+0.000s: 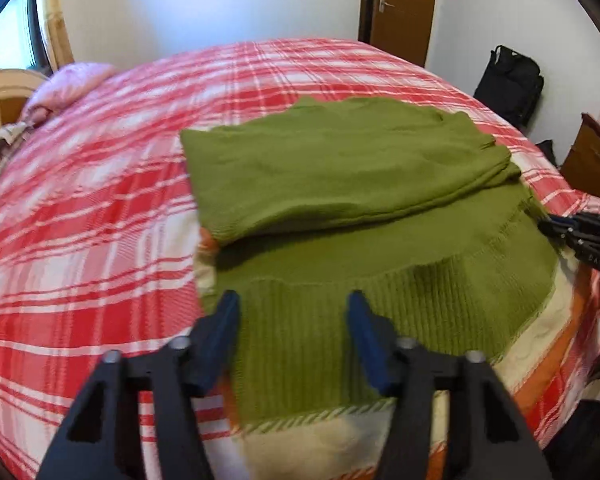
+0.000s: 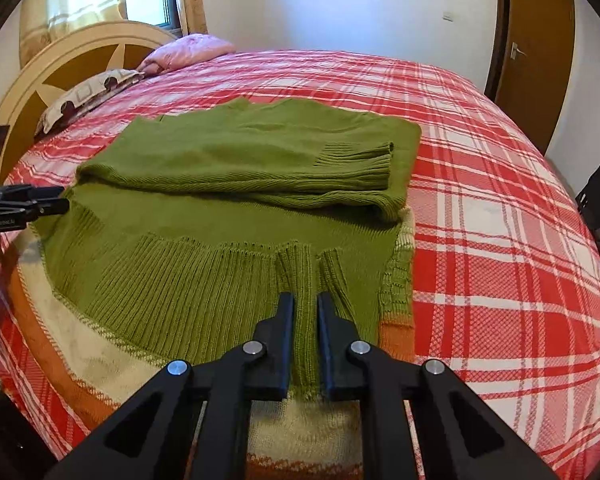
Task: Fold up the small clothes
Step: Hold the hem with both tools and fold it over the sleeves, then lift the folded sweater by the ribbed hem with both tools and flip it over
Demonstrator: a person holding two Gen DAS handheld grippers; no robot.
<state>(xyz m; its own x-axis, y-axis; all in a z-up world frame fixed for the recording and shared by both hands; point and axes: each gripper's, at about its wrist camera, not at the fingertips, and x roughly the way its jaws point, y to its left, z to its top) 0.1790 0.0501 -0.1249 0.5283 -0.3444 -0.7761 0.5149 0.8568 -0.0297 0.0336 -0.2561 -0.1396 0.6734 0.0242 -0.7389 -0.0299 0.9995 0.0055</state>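
Your left gripper (image 1: 294,300) has its jaws wide apart, hovering over the ribbed hem of the green sweater (image 1: 340,184), gripping nothing. Your right gripper (image 2: 305,300) has its jaws nearly together, pinching a raised fold of the same hem; the ribbing bunches up between the fingers (image 2: 286,320). In the right wrist view the sweater (image 2: 240,200) lies at centre, sleeves folded across the body, one ribbed cuff (image 2: 360,156) at about 1 o'clock. It rests on a cream-and-orange knit garment (image 2: 400,280) that peeks out at 3, 6 and 8 o'clock of it, all on the red plaid bedspread (image 2: 500,200). A gripper tip (image 2: 40,204) shows at the sweater's edge at 9 o'clock; I cannot tell its jaws. Pink pillow (image 2: 192,50) and patterned pillow (image 2: 84,96) sit at 11 o'clock by the headboard (image 2: 60,64). Wooden door (image 2: 540,52) at 2 o'clock. Left view is motion-blurred.
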